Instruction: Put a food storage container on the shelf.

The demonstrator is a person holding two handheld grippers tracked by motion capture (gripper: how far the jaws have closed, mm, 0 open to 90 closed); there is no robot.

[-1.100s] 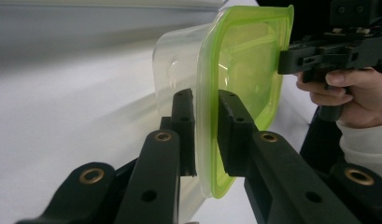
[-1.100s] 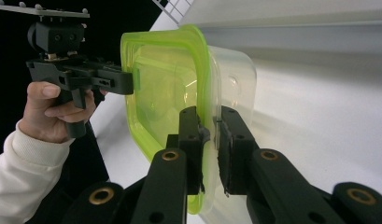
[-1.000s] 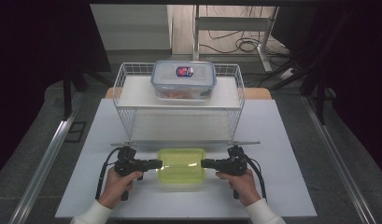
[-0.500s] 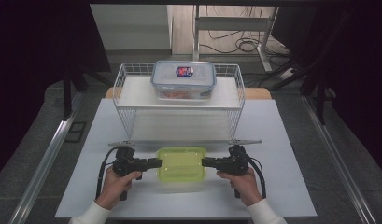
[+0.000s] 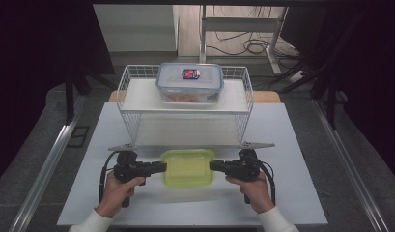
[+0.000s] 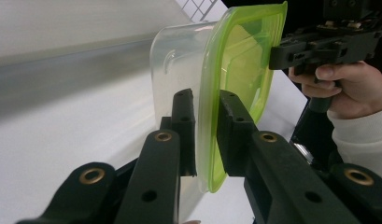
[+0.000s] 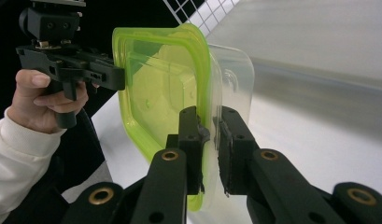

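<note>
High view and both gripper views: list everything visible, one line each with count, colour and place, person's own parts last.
Green-lidded container: one, clear body with lime-green lid, near middle of the table, gripped at both ends.
Blue-rimmed container: one, clear with blue-grey lid and a sticker, on top of the wire rack.
Wire rack: one, white, at the far middle of the table.
Table: one, white top.
Left gripper: one, black, shut on the lid's left rim.
Right gripper: one, black, shut on the lid's right rim.
Hands: two, white sleeves, at the near edge.
</note>
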